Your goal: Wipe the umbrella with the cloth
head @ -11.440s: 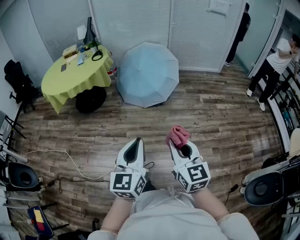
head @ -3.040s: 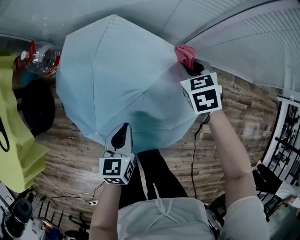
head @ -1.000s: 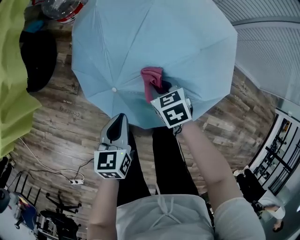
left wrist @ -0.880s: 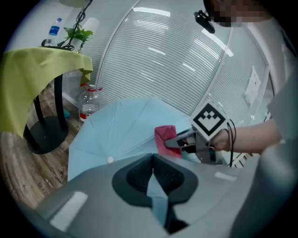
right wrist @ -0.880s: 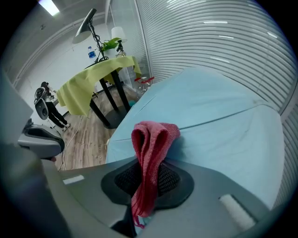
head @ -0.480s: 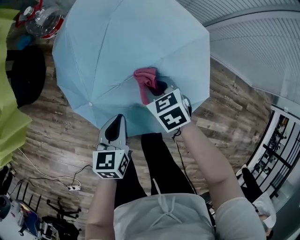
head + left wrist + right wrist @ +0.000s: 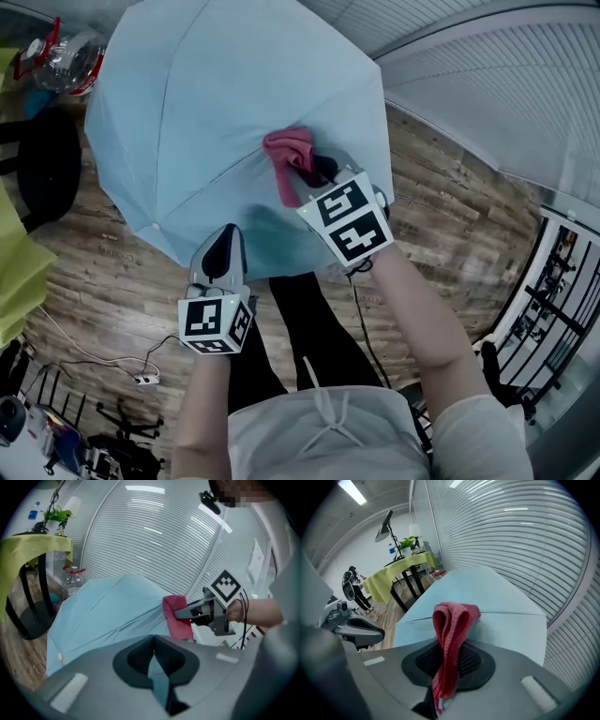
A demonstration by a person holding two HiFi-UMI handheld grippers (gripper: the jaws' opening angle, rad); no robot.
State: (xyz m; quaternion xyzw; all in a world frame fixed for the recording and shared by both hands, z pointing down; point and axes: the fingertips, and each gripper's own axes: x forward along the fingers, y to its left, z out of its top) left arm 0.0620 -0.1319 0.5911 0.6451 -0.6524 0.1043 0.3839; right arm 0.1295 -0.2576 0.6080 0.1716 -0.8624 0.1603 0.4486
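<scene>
Cloth (image 7: 289, 155) pinched tight in my right tongs (image 7: 314, 176), pressed on the umbrella (image 7: 187, 103) canopy straight ahead of them, with unwiped fabric stretching away up and left. Left tongs (image 7: 223, 255) are closed on nothing, hovering at the near rim. Right hand's nearer, so I reckon it wipes.

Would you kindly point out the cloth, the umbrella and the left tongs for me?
cloth (image 7: 289, 150), head view, its bunched top fold.
umbrella (image 7: 187, 103), head view, a bare canopy panel.
left tongs (image 7: 151, 641), left gripper view, where the tips meet.

Slatted wall (image 7: 487, 94) stands close right of the umbrella (image 7: 187, 122); bottle (image 7: 61, 58) and yellow-clothed table (image 7: 17, 281) crowd its left.
</scene>
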